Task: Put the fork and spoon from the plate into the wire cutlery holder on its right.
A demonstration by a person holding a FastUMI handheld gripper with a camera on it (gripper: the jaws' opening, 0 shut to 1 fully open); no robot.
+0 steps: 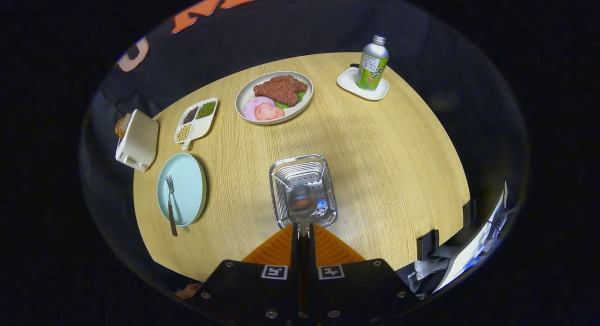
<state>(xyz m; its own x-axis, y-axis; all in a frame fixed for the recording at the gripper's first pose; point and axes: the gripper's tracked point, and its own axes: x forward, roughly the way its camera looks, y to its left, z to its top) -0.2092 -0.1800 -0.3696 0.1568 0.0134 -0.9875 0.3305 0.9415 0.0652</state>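
Note:
My gripper [303, 230] is shut on the handle of the spoon [302, 202]. The spoon's bowl sticks out ahead of the fingers and hangs over the wire cutlery holder [281, 209], a square metal basket standing on the wooden table. To the left of the holder lies the light blue plate [187, 188]. The fork [171, 204] rests on that plate, tines pointing away, its dark handle reaching over the plate's near rim.
Beyond the holder sits a plate of meat and ham slices [276, 97]. A divided dish of beans [196, 120] and a white toaster [137, 139] stand at the left. A green bottle [372, 63] stands on a white coaster [349, 82] at the far right.

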